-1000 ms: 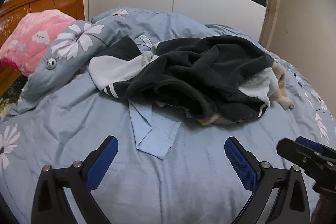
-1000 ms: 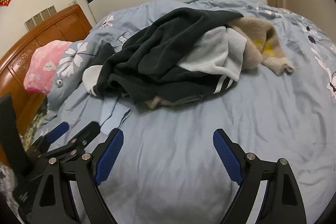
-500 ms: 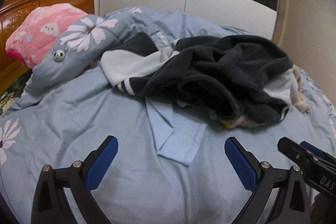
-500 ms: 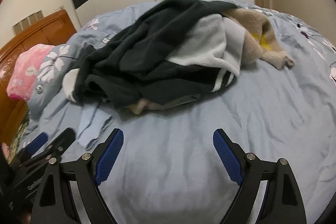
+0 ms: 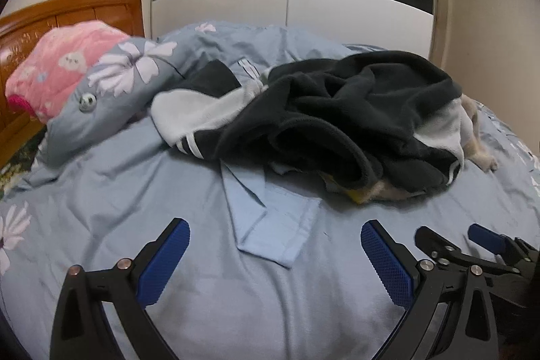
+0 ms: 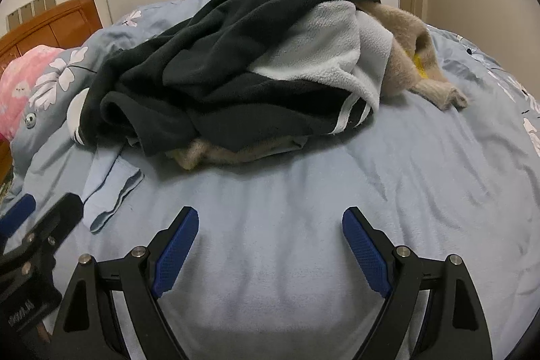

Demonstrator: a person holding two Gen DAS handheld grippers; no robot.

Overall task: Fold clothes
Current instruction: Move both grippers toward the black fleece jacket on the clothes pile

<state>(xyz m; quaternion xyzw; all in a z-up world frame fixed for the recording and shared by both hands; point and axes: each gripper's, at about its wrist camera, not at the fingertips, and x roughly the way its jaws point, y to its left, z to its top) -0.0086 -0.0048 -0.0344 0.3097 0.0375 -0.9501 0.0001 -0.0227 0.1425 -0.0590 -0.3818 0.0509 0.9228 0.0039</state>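
Both grippers, left gripper (image 5: pixel 275 253) and right gripper (image 6: pixel 270 242), fingers apart and empty, are closing in on the clothes pile (image 6: pixel 236 66), readying a first pick.

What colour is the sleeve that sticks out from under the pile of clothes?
Light blue; the sleeve shows best in the left wrist view.

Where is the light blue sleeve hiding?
The light blue sleeve pokes out from under the near edge of the dark fleece pile, flat on the bedsheet, lower centre in the left wrist view.
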